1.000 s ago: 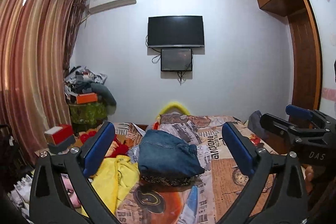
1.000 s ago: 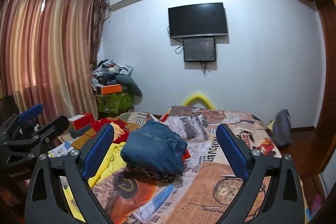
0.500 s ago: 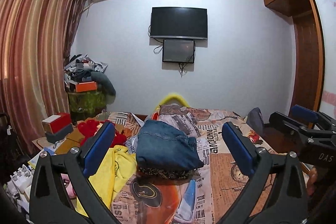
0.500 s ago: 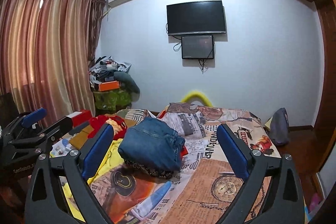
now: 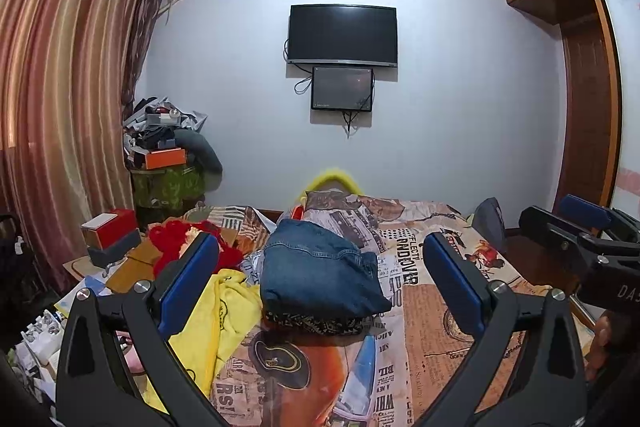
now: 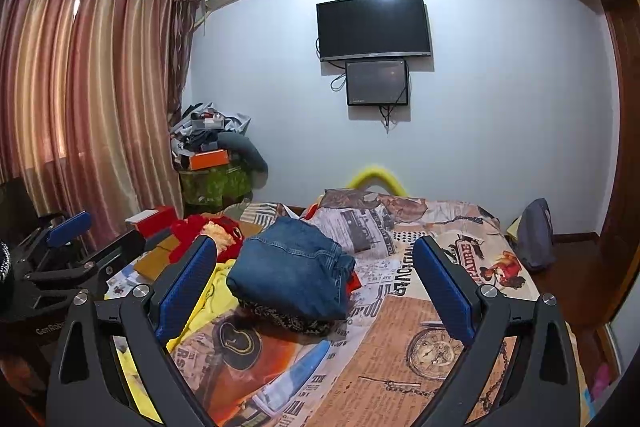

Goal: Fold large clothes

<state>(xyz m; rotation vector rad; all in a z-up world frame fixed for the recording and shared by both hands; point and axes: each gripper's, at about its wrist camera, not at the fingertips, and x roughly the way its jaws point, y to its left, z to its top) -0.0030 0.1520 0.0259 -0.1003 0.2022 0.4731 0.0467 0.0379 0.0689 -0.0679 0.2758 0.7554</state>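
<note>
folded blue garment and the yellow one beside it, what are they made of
Folded blue garment: looks like denim, matte mid-blue, with visible stitched seams and stiff, thick folds. Yellow garment: seems a thin soft knit or jersey, matte, lying in limp wrinkles; the exact fibre cannot be told.

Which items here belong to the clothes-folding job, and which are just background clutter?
Job: folded jeans, patterned garment beneath them, yellow garment, red garment, left gripper, right gripper, both open.
Clutter: red box, orange box, television, grey bag.
</note>
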